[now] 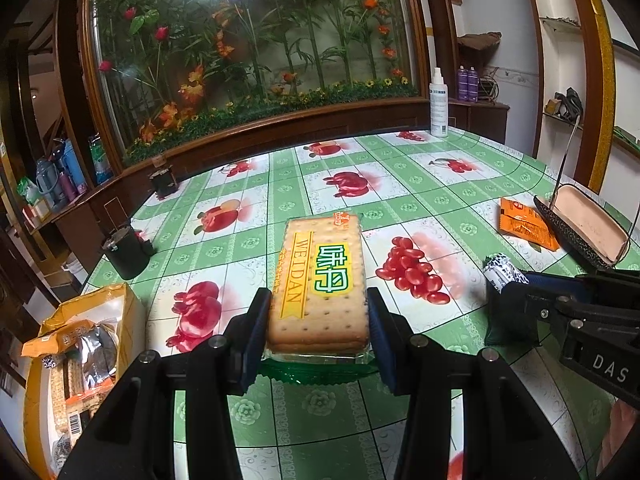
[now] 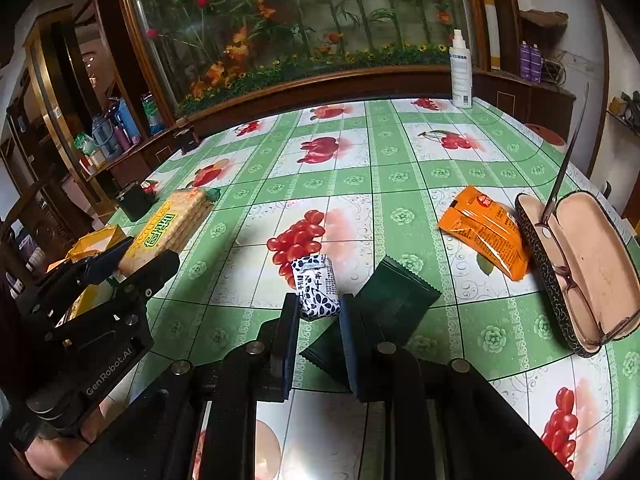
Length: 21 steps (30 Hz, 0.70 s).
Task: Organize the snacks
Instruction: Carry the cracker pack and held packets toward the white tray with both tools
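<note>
My left gripper [image 1: 318, 316] is shut on a WEIDAN cracker pack [image 1: 320, 280] and holds it above the green fruit-print tablecloth [image 1: 400, 184]; it also shows in the right wrist view [image 2: 168, 228]. My right gripper [image 2: 318, 308] is shut on a small white-and-navy patterned snack pack [image 2: 316, 284], also seen in the left wrist view [image 1: 502, 274]. A dark green sachet [image 2: 384, 300] lies under and right of the right fingers. An orange snack packet [image 2: 484, 228] lies further right. A yellow box [image 1: 80, 344] with several snack packs sits at the table's left edge.
An open glasses case [image 2: 580, 264] with glasses lies at the right edge. A white spray bottle [image 2: 460, 72] stands at the far side. Two small dark cups [image 1: 126, 252] [image 1: 164, 182] stand at the left. A glass flower display runs behind the table.
</note>
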Tool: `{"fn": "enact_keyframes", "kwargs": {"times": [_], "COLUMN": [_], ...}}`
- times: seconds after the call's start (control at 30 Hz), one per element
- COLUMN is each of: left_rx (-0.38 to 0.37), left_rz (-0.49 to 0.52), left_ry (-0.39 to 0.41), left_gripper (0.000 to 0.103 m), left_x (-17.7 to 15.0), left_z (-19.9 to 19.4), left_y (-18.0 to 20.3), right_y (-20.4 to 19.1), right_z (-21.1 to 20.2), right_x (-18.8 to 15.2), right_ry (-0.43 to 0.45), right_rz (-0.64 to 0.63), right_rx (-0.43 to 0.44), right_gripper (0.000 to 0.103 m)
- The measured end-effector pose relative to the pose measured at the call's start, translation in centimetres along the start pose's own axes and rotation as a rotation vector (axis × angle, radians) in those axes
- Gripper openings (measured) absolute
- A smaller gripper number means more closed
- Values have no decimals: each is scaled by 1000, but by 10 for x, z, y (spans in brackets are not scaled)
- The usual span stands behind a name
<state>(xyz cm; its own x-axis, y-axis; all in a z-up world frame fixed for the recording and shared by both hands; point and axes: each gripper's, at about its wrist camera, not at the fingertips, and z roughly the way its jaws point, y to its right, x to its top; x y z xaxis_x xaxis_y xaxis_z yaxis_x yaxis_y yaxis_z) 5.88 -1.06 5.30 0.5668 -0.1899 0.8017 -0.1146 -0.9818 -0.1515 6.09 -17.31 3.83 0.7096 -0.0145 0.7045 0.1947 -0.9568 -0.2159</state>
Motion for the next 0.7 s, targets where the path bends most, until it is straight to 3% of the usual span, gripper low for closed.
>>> {"fn": "enact_keyframes", "kwargs": {"times": [0.27,0.43,0.57,0.7], "left_rx": [8,11,-11,20], "left_rz": [-42,-142,-239,-283], "left_ry": [51,71,60,73], "left_gripper": [46,46,46,46], "left_x": [4,5,-5,-17], "left_z": [-16,-37,-54,-75], "left_y": [-12,-40,-69,-99], "right_y": [-9,-23,-48,-88], "right_z": [-6,-7,-5,-7], "right_x": [0,-1,-6,-12], "right_ry": [36,51,36,39], "right_rz": [-33,-54,-84,-147], "right_rx": [16,38,83,136], "right_gripper": [22,22,22,22]}}
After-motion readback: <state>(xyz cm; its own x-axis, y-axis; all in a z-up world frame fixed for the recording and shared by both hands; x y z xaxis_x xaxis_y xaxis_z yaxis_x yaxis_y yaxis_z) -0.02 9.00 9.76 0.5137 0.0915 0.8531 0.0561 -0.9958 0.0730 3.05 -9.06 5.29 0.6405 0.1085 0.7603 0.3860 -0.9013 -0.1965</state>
